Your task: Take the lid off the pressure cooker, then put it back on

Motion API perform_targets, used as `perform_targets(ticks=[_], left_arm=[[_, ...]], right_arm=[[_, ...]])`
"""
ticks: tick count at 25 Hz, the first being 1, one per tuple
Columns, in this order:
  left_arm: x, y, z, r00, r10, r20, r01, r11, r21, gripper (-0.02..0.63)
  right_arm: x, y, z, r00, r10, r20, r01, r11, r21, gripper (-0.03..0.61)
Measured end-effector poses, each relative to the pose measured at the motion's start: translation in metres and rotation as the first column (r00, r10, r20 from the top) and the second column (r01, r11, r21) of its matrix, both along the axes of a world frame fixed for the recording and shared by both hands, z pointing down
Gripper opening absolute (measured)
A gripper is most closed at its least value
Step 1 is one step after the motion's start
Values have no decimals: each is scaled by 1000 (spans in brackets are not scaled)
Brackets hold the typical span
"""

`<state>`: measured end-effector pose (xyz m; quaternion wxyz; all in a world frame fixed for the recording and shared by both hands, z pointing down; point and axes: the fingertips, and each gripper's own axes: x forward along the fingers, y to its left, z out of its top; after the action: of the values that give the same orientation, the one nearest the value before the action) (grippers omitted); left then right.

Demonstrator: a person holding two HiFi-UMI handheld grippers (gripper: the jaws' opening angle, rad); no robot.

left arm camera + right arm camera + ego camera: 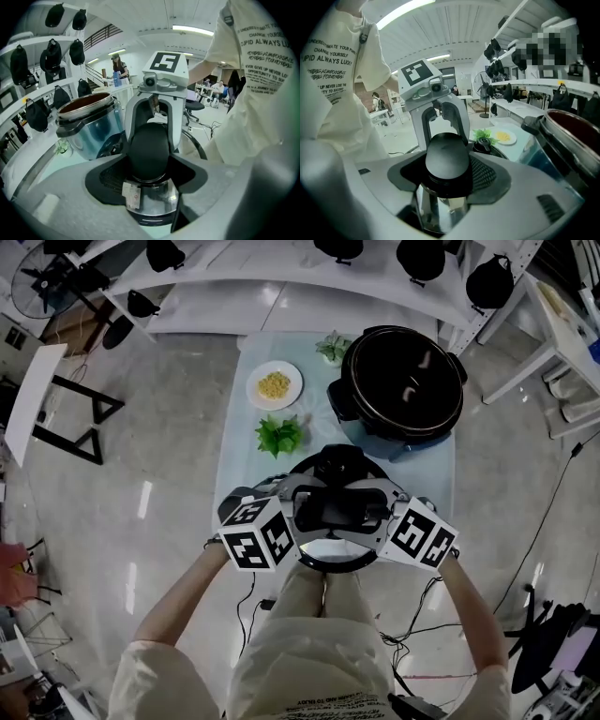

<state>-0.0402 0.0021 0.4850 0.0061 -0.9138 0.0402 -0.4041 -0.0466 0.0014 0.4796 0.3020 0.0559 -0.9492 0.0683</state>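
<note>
While the cooker (384, 371) gapes, a plate (255, 396) holds corn (274, 384).

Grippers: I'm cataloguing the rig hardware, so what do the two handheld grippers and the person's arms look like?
Both the left gripper and right gripper have pale grey moulded bodies with dark meshed inner pads. Each carries a white cube printed with black square markers. The person wears a cream short-sleeved T-shirt with dark print.

The pale bench (240, 470) carries the open cooker (403, 381), a plate (275, 385) of perhaps corn, a leafy bunch (280, 435) and a second bunch (333, 348).
</note>
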Motion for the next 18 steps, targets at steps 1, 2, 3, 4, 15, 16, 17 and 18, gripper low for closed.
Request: perform_targets(ticks=[1,2,3,4,15,16,17,18], left_arm=[[0,0,5,1000,-2,7,2,1000,-5,281],[0,-1,10,1000,-3,14,3,1000,-9,282],[0,-1,15,1000,-3,21,3,1000,-13,282],[0,-1,20,1000,-2,28,3,1000,-16,281],[-2,-10,61,997,-1,82,3,1000,-22,281],[-2,-10,63,996,0,87,1,1000,-19,281],[-2,-11,65,996,2,92,-1,1000,-15,281],[-2,-11,68,995,3,97,-2,1000,-13,281]], right_arm=[[0,-1,5,1000,-2,-1,2,1000,-3,276],[0,-1,10,1000,-3,-1,3,1000,-5,276],[0,-1,15,1000,-3,-1,3,1000,-8,276],[0,-1,20,1000,-3,-2,3,1000,-10,276],[-1,-10,59,1000,2,-21,-3,1000,-9,276],[-1,-10,61,1000,5,-23,-5,1000,-4,276],[-1,-11,63,1000,8,-25,-8,1000,0,276],[-1,-11,66,1000,10,-27,-10,1000,3,276]])
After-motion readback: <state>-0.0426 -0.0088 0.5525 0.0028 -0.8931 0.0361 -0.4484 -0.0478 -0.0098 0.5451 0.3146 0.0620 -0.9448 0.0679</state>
